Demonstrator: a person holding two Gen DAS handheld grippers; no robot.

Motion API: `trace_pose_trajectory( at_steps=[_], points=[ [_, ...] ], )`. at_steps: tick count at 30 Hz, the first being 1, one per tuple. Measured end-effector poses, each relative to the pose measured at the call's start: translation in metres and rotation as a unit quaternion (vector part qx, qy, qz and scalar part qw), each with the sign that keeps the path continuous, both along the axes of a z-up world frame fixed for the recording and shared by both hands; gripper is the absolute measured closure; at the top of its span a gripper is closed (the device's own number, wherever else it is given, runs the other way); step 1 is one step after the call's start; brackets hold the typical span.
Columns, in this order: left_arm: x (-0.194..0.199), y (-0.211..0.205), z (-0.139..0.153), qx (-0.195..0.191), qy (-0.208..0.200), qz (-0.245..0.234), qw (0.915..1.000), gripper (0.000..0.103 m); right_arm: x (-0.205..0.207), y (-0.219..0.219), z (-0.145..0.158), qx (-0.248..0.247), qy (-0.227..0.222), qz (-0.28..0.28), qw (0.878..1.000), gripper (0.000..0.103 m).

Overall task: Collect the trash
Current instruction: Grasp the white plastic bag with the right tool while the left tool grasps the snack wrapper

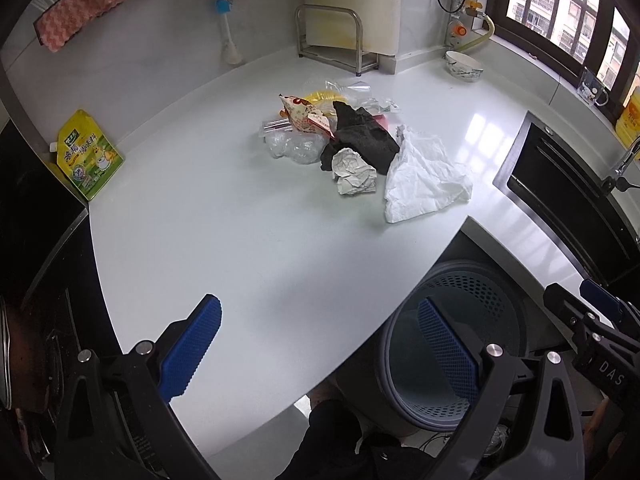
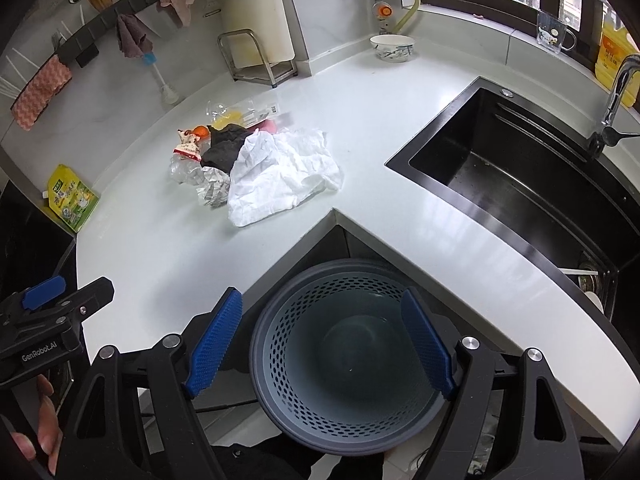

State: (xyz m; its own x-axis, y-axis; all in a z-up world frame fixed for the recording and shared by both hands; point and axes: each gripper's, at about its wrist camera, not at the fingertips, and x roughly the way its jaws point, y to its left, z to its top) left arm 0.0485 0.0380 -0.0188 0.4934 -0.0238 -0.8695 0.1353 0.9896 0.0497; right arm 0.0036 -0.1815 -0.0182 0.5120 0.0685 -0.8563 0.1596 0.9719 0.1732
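A pile of trash lies mid-counter: a white crumpled tissue (image 1: 424, 176) (image 2: 280, 172), a crumpled paper ball (image 1: 354, 172) (image 2: 212, 186), a black cloth (image 1: 360, 136) (image 2: 224, 146), a snack wrapper (image 1: 306, 114) (image 2: 188, 146) and clear plastic (image 1: 292, 146). A grey perforated bin (image 2: 344, 352) (image 1: 452, 344) stands on the floor below the counter corner; it holds nothing. My left gripper (image 1: 320, 344) is open and empty over the counter's near edge. My right gripper (image 2: 322, 344) is open and empty above the bin.
A black sink (image 2: 520, 176) with a tap (image 2: 616, 88) is on the right. A yellow pouch (image 1: 88, 156) leans at the left near a black hob (image 1: 36, 240). A bowl (image 1: 464, 65), a metal rack (image 1: 332, 40) and an oil bottle (image 2: 616, 60) stand at the back.
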Motion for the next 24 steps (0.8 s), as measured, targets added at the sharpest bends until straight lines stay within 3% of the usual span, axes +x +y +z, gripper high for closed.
trace_pose_trajectory(
  at_steps=[15,24],
  points=[
    [0.120,0.027,-0.024,0.000,-0.021,-0.020,0.9996,0.006,0.111,0.002,-0.039,-0.017,-0.001,-0.029,0.999,0.025],
    [0.173,0.026,-0.032,-0.017,-0.029,-0.022,0.9992,0.006,0.174,0.016,-0.066,-0.049,0.005,0.014,0.999,0.025]
  ],
)
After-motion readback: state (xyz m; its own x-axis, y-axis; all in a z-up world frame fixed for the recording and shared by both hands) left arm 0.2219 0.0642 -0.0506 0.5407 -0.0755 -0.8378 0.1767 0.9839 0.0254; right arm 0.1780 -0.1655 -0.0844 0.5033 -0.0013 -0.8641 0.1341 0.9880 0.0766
